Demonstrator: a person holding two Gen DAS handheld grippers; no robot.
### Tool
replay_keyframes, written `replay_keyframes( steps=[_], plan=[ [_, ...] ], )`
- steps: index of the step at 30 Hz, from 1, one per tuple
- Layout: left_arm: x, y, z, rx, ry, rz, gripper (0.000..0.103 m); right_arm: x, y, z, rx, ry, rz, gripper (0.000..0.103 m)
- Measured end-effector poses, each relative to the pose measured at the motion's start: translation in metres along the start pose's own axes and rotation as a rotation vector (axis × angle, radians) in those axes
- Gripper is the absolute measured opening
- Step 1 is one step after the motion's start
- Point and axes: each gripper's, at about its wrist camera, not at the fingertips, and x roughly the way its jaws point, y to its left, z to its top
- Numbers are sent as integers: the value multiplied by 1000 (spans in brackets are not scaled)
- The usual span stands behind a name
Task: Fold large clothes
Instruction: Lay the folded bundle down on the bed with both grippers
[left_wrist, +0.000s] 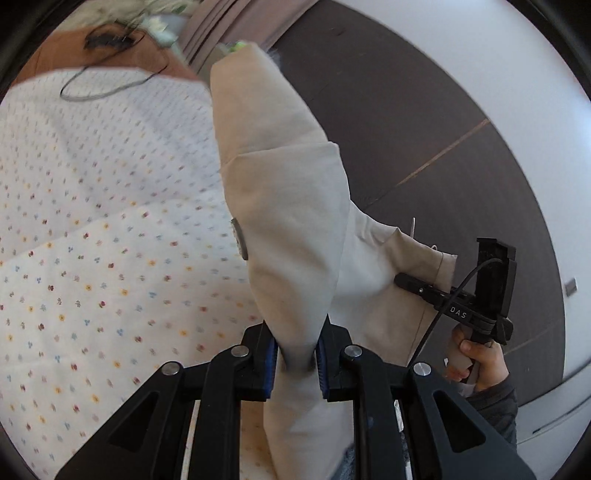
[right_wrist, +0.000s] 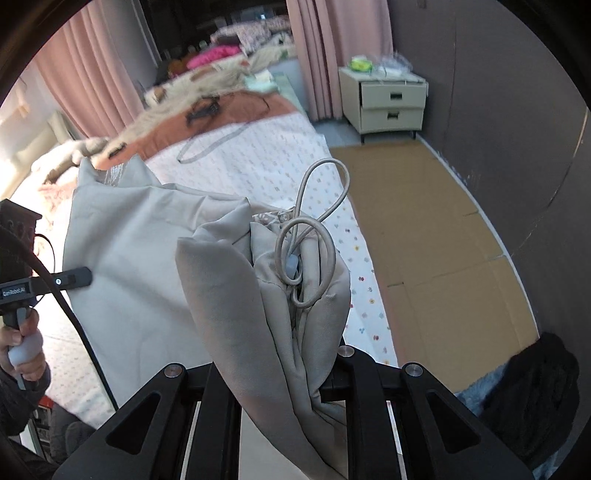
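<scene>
A large beige garment (left_wrist: 288, 206) hangs in the air above the bed, stretched between both grippers. My left gripper (left_wrist: 295, 360) is shut on a bunched fold of it between blue pads (left_wrist: 272, 354). My right gripper (right_wrist: 291, 369) is shut on another bunched part (right_wrist: 236, 280) that has a looped drawstring (right_wrist: 314, 221) with a toggle. The fabric hides the right fingertips. The right gripper also shows in the left wrist view (left_wrist: 424, 291), its fingers on the cloth's edge. The left gripper shows in the right wrist view (right_wrist: 74, 277) at the far side of the cloth.
The bed has a white flowered sheet (left_wrist: 92, 240) and a rust-coloured blanket (right_wrist: 229, 114) with a grey cord on it. A cream nightstand (right_wrist: 388, 99) stands by pink curtains. Cardboard (right_wrist: 424, 221) covers the floor beside the bed. A dark bundle (right_wrist: 535, 398) lies at right.
</scene>
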Motion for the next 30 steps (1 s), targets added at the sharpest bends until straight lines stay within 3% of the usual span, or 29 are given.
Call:
replay_keyframes(
  steps=[3, 5, 6, 7, 8, 9, 10, 15, 22, 30],
  plan=[
    [22, 21, 9, -28, 34, 32, 20, 30, 0, 19, 30, 37, -31, 17],
    [38, 33, 12, -32, 57, 55, 23, 55, -4, 30, 72, 57, -72, 28],
    [45, 39, 13, -33, 73, 73, 32, 64, -4, 33, 90, 67, -105, 39],
    [52, 43, 14, -30, 91, 98, 47, 74, -4, 37, 109, 70, -139, 53],
    [57, 46, 13, -25, 103, 138, 57, 80, -5, 40, 139, 60, -179, 59],
    [58, 49, 13, -21, 99, 160, 73, 83, -7, 41, 162, 49, -200, 68],
    [57, 51, 11, -20, 86, 167, 79, 82, -7, 42, 188, 37, -212, 74],
    [44, 53, -1, -17, 57, 160, 82, 37, -21, 25, 347, -52, -241, 75],
    [39, 47, -29, -11, 100, 107, 82, -39, -19, -57, 504, -100, -254, 75],
    [45, 27, -67, 20, 151, 94, 82, -69, -26, -133, 658, -136, -211, 75]
  ],
)
